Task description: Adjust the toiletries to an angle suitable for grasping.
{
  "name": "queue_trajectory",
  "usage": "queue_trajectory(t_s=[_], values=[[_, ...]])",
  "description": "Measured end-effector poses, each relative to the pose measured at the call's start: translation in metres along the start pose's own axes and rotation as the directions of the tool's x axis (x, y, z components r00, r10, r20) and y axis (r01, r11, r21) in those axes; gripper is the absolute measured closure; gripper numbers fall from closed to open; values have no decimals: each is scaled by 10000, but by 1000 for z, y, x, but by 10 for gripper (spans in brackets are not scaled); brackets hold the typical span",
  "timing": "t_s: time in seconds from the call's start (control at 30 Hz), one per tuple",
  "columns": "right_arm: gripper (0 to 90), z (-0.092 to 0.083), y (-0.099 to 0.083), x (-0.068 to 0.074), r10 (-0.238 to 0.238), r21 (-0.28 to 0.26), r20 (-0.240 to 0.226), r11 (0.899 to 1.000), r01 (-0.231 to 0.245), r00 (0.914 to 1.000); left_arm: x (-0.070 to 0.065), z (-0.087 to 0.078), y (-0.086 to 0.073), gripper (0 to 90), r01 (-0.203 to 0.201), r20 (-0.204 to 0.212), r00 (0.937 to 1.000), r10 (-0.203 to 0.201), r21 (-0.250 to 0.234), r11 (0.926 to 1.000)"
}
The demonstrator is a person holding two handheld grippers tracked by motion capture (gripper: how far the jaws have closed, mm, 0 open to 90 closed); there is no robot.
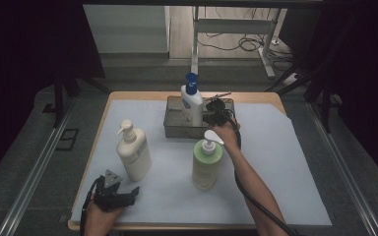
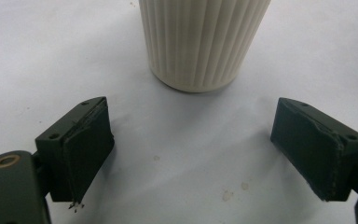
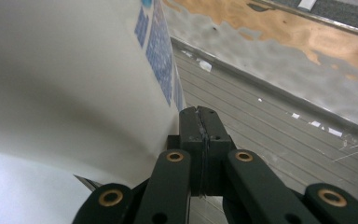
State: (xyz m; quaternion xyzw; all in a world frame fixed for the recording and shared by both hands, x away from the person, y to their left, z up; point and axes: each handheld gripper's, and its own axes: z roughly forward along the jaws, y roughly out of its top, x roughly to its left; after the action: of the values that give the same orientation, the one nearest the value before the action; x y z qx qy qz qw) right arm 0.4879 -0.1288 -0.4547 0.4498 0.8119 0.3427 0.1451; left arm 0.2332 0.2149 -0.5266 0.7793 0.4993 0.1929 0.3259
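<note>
A white bottle with a blue cap stands upright in a metal tray at the back of the table. My right gripper sits in the tray just right of that bottle. In the right gripper view its jaws are shut pad to pad with nothing between them, the white bottle bulks close on the left, and the tray floor lies ahead. My left gripper rests at the front left, open. In the left gripper view the left gripper faces the ribbed base of a cream pump bottle.
The cream pump bottle stands left of centre and a pale green pump bottle stands mid-table, just beside my right forearm. A white sheet covers the tabletop, with bare room on its right half.
</note>
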Motion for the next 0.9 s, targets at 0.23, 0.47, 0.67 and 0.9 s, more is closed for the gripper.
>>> queue_trajectory(t_s=[0.23,0.47,0.67,0.9], values=[[891,1,2,3,122,-56,-240,9999,-123,9996,0,0,0,121,2,2,10000,-2,-1,10000],[885,4,3,5,157,-60,-440,9999,-160,9989,0,0,0,121,0,0,10000,0,2,10000],[885,6,5,8,30,-5,-498,10000,-31,9988,0,0,0,121,4,1,10000,-4,-11,10000],[878,9,9,14,17,-7,-427,10000,-18,9991,0,0,0,121,15,-1,10000,-15,-12,10000]])
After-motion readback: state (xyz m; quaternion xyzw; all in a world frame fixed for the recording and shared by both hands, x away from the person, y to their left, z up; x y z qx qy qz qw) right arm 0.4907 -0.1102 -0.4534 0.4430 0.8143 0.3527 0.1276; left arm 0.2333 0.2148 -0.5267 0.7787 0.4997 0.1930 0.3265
